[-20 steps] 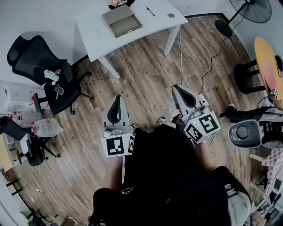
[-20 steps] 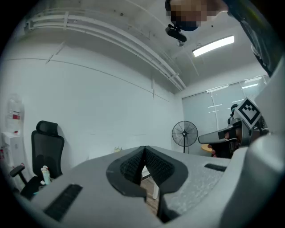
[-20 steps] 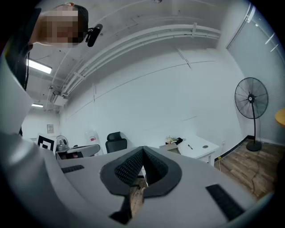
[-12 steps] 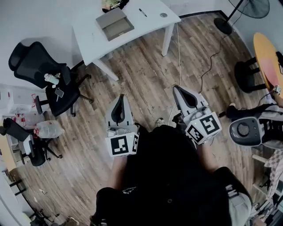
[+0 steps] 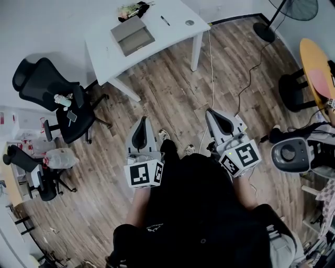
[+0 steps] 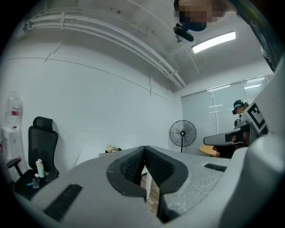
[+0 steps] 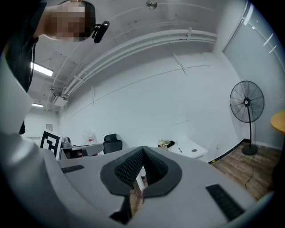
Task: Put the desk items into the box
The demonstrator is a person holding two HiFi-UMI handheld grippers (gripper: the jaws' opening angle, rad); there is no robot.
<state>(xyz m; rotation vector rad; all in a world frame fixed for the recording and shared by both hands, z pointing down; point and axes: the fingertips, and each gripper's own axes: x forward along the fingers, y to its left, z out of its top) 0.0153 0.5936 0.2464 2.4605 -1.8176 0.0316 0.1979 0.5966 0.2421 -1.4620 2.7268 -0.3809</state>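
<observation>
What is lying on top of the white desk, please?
A grey box, a pen, a small round item and a colourful bunch beyond the box. What the box covers is hidden.

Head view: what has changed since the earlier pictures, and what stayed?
The person steps toward the white desk, so it and the box sit lower in view; a shoe shows ahead. Nothing taken or released: left gripper and right gripper stay shut, empty.

Right gripper (image 7: 143, 149), fingers together and empty, points toward a white desk (image 7: 189, 147).
</observation>
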